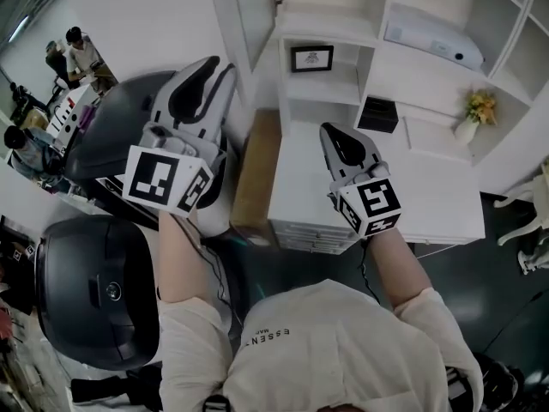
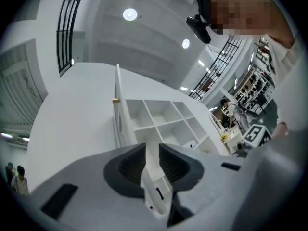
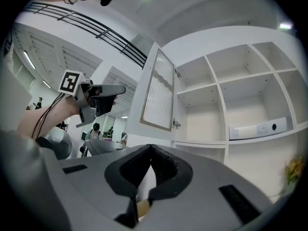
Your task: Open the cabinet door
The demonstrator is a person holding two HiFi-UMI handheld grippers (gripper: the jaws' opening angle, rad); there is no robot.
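With the cabinet door (image 3: 159, 93) swung wide at the left of the white shelves (image 3: 217, 88), the job looks done, which would explain why the left gripper (image 2: 152, 149), jaws partly parted, and the right gripper (image 3: 151, 149), jaws closed, both hover clear, empty.

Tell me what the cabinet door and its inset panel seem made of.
Door: probably white painted or laminated board, going by its smooth, even, matte frame. The core underneath can't be told. Panel: fine vertical ribs with a slight sheen, likely reeded glass or plastic. Which of the two isn't clear from here.
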